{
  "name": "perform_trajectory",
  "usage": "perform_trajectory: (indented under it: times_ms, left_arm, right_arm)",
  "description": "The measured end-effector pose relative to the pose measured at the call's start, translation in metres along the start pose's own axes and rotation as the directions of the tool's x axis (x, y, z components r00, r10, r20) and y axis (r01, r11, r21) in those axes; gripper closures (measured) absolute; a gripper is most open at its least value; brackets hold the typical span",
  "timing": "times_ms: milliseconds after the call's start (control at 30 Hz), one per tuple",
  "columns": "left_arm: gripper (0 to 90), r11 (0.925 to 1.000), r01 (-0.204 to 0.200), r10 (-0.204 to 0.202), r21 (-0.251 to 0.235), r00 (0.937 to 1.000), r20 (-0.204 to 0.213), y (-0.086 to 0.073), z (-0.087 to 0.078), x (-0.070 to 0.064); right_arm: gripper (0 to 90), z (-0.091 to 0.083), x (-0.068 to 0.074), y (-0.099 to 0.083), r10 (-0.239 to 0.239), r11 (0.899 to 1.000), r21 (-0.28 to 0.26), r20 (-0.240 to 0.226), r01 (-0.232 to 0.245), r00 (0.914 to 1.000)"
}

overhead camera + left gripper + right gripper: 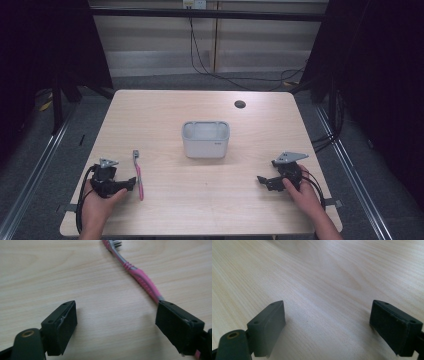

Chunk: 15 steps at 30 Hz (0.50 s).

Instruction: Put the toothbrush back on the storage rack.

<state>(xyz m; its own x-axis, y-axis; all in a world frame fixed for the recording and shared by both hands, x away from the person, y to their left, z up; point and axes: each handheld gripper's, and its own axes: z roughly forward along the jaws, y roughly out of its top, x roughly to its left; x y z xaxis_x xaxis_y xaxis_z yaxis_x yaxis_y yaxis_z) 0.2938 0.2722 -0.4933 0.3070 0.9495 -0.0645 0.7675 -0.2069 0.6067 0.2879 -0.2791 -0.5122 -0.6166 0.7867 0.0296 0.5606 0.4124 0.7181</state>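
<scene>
— Pale wood grain is seen across the whole tabletop [200, 210], with a small dark round hole [240, 104] set near its far edge. What is placed on it?

— A grey rectangular bin [205, 139], open at the top, is stood near the middle. Its inside cannot be made out from the high view.

— And the two tools?

— The left tool [131, 183] is held low at the near left by the left hand [97, 205], with a black cable looped beside it. In the left gripper view its jaws are spread wide apart, nothing being gripped between them. The right tool [262, 181] is held at the near right by the right hand [304, 192], a grey three-cornered plate being carried on top. Its jaws are likewise parted, with bare wood seen between them.

— What is the smallest thing?

— A pink and grey toothbrush [138, 175] is laid flat on the tabletop just beside the left tool, its head pointed toward the far side. In the left gripper view the handle [143, 281] is seen running behind one jaw; whether it is touched cannot be told.
</scene>
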Motion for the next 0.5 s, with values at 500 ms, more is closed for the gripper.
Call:
perform_trajectory:
  times_ms: [500]
  left_arm:
    - [28.3, 0.9795, 0.147, -0.155, 0.138, 0.9867, 0.05, 0.03, -0.001, 0.005]
  right_arm:
    - [12.6, 0.0, 0.0, 0.0, 0.002, 1.0, -0.001, 0.0, -0.002, 1.0]
